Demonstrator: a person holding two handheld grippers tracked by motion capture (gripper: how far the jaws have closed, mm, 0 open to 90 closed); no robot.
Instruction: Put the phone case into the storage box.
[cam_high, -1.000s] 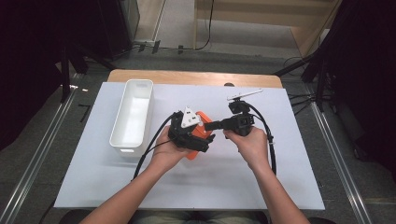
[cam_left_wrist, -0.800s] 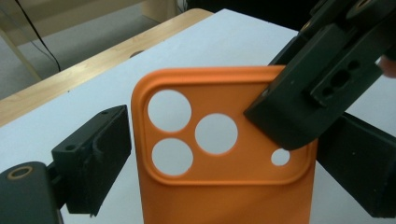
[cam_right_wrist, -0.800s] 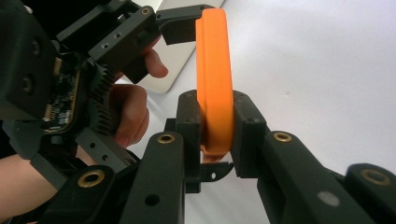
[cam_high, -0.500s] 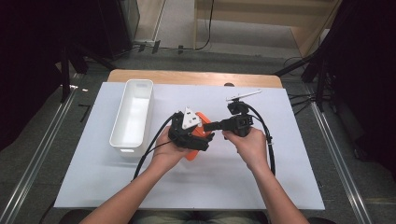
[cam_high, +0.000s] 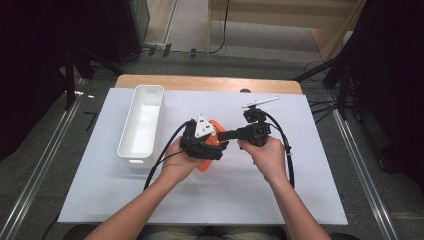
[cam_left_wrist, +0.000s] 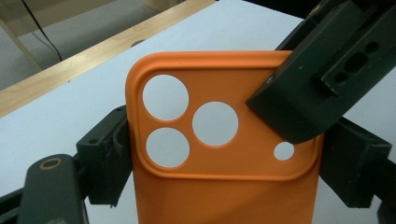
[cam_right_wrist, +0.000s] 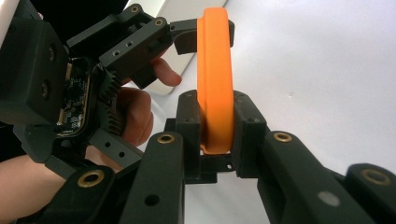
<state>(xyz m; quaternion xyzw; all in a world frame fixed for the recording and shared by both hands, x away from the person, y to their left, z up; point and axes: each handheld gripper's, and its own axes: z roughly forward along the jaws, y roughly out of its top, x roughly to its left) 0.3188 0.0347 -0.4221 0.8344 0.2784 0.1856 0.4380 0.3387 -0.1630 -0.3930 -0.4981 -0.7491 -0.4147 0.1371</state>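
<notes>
Nothing shifted: orange phone case (cam_left_wrist: 224, 186) clamped edgewise between both tools (cam_high: 207, 145) (cam_right_wrist: 215, 126), above table.

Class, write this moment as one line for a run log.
left gripper: shut on phone case | right gripper: shut on phone case edge | white bin: left of hands | table

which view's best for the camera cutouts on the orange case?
Left gripper view: the orange case faces the lens, four cutouts open, right claw pinching its corner. Right gripper view shows it edge-on; high view, a sliver.
</notes>
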